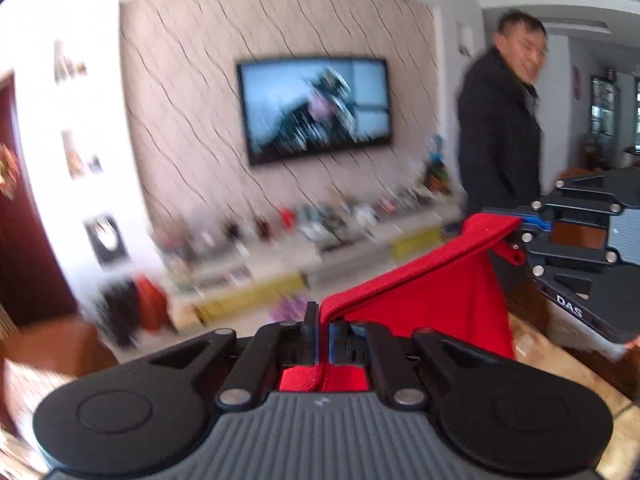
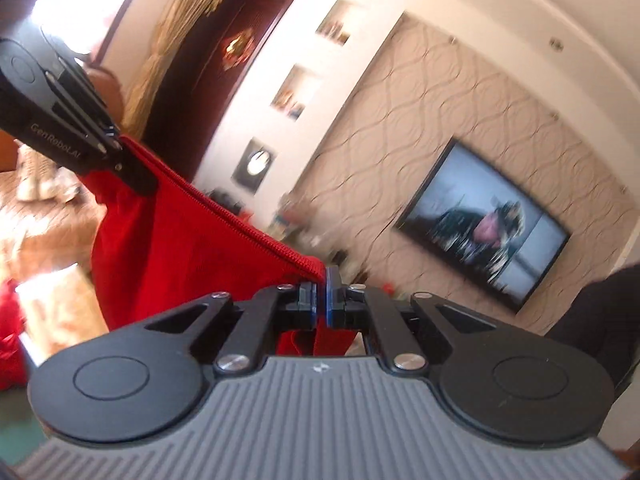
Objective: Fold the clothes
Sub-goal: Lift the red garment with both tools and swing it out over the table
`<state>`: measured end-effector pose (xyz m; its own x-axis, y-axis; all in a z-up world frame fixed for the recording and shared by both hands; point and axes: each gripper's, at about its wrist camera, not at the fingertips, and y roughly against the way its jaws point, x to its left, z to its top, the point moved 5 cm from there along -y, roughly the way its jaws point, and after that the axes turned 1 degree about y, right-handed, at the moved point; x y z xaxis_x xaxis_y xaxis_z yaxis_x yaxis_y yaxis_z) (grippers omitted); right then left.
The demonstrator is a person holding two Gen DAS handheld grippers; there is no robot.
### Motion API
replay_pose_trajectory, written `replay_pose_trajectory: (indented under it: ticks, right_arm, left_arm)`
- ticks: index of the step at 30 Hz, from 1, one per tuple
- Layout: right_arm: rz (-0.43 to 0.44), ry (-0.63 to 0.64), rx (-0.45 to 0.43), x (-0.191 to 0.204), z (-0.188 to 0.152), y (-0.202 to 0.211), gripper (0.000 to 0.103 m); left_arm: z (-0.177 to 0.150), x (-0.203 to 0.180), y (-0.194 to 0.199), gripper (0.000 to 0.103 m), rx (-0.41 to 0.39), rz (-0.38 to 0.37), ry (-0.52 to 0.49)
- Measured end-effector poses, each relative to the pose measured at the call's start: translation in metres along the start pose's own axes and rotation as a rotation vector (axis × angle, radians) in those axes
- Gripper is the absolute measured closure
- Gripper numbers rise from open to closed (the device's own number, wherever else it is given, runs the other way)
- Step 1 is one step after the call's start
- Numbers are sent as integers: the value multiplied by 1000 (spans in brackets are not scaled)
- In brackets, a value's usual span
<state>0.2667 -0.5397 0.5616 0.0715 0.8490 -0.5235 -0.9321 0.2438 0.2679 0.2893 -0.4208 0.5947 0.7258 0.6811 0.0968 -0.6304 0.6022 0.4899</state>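
**Red knit held aloft by its zip edge**

Red fabric, a zipped garment [image 1: 432, 292], hangs in the air between my two tools, its toothed zip edge pulled into a nearly straight line from one to the other while the body drapes below. I cannot see any surface under it that it rests on.

My left gripper [image 1: 324, 320] has its jaws pinched tight on one end of that edge; in its view the cloth runs off toward 2 o'clock, where my right gripper [image 1: 520, 232] bites the other end. From the right wrist view, the right gripper [image 2: 322, 292] is likewise clamped on the cloth, and the left gripper [image 2: 120, 148] sits at 10 o'clock.

I judge this to be a spread-and-lay stage, though whether for a first or a later fold I cannot tell. To do it well I would keep both pinches firm, hold the edge level and taut without stretching the knit, and let the hanging part settle so it lands flat.

Beyond, blurred: a television [image 1: 316, 108] on a patterned wall, and a person in a dark coat [image 1: 500, 132] at 2 o'clock.
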Motion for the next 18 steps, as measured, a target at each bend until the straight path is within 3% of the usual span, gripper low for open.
replay_pose_trajectory:
  ticks: [4,9,13,16,18]
  right_arm:
    - [-84,23,-82,-36,53,-12,97]
    - [-140,49,-134,-62,81,-14,97]
    - [-110,83,-122,-48,62,3,97]
    - [-36,119,-78,-10,15,26,97]
    - [41,136,-14,29,-35,42,97]
  left_arm:
    - [98,12,13,98,-102,112,-60]
    - [132,-13,24,98,-172,162,-158]
    - [101,-37,38,98,-177,146,-217]
    - [33,-56,35,98,-124,99,-263]
    - [-34,-73,30,98,-66,48,-290]
